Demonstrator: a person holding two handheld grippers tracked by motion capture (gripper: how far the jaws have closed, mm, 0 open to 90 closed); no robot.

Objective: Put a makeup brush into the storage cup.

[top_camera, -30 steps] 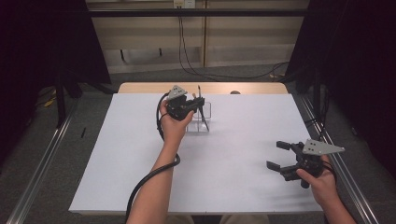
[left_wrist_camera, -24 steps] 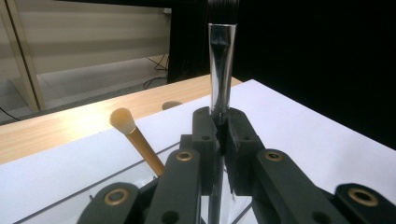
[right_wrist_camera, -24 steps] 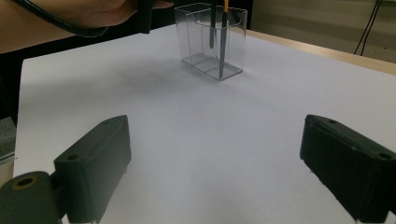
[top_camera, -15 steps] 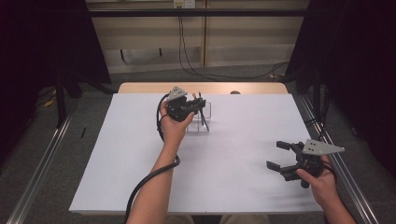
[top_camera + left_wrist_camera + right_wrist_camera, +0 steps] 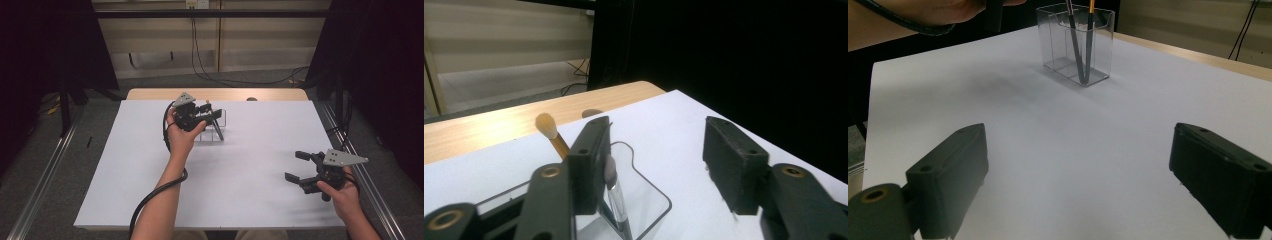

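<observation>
A clear plastic holder (image 5: 207,136) stands on the white table sheet (image 5: 250,165) toward the far middle. Two brushes lean inside it: a dark-handled brush (image 5: 1075,45) and an orange-handled brush (image 5: 1090,30) with a tan tip (image 5: 546,125). My left gripper (image 5: 210,117) hovers just above the holder (image 5: 649,200). Its jaws have just been opening and now stand open (image 5: 656,130), with nothing between the pads. My right gripper (image 5: 295,166) rests low at the near right, open and empty (image 5: 1080,135), facing the holder (image 5: 1075,65) from a distance.
The wooden table edge (image 5: 280,94) runs along the far side of the sheet. Metal rails (image 5: 45,175) flank the table on both sides. A black cable (image 5: 150,200) trails along the left forearm. Dark curtains close in on the left and right.
The left gripper's jaws have opened above the holder and released the brush they were shut on, which now leans in the holder. The right gripper has stayed put.
</observation>
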